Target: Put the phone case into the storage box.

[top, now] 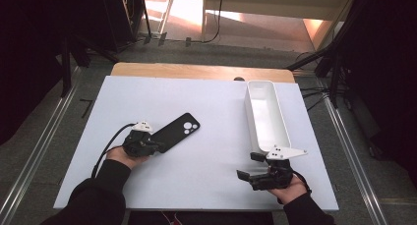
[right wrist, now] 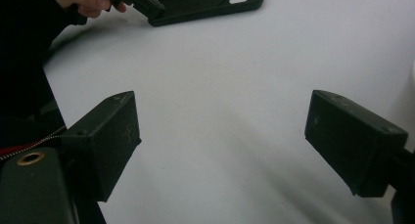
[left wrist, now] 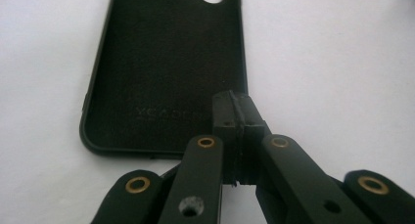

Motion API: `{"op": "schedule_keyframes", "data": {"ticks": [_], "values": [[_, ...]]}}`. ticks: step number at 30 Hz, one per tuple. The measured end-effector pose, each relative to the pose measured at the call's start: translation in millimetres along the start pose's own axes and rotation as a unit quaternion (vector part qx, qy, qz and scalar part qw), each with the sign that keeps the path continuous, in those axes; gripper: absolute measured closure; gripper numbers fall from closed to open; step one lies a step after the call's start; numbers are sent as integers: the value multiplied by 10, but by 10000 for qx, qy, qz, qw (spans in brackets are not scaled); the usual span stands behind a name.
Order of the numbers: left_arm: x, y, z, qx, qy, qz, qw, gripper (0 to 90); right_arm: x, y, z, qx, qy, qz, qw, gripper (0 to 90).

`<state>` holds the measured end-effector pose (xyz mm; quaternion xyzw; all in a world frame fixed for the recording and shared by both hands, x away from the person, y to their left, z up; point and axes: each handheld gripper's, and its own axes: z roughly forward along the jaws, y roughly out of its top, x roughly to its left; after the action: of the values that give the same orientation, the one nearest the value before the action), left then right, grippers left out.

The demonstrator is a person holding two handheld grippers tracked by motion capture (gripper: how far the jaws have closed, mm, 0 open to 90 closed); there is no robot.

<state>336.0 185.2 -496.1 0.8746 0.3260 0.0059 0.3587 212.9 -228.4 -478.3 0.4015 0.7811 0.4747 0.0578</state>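
The case (top: 176, 132) is a black phone case lying flat on the table, open side up, with a matte inner lining, a raised rim and a camera cutout at its far end. Faint lettering shows near its close end in the left gripper view (left wrist: 166, 57). It lies left of the table's middle, angled up toward the right.

The left gripper (top: 156, 145) has its jaws closed together, pads pressed on the case's near corner edge (left wrist: 234, 114); whether the rim is pinched between them I cannot tell. The right gripper (top: 248, 166) rests near the front right of the table, jaws spread wide with nothing but bare surface between them.

The table (top: 211, 112) is covered in plain white, with a wooden strip at its far edge. Around it is grey floor with metal rails and dark stands.

A long white bin (top: 268, 122) stands on the right side, just beyond the right gripper, well apart from the case. Bare surface lies between the two.
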Motion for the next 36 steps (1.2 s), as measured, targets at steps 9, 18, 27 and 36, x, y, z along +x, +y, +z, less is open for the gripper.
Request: {"op": "schedule_keyframes", "data": {"ticks": [9, 18, 27, 36], "values": [[-94, 13, 72, 46, -369, 1, 9993, 895, 2, 0, 0, 6, 3, 14, 10000, 115], [-70, 69, -104, -425, -560, -275, 9971, 600, -4, 0, -3, -7, -3, 0, 10000, 115], [-184, 38, -265, -657, -668, -259, 9953, 320, -1, 0, -3, -1, -6, 4, 10000, 115], [-294, -80, -396, -844, -651, -286, 9939, 281, -1, 2, 0, 2, -7, 1, 10000, 115]]}}
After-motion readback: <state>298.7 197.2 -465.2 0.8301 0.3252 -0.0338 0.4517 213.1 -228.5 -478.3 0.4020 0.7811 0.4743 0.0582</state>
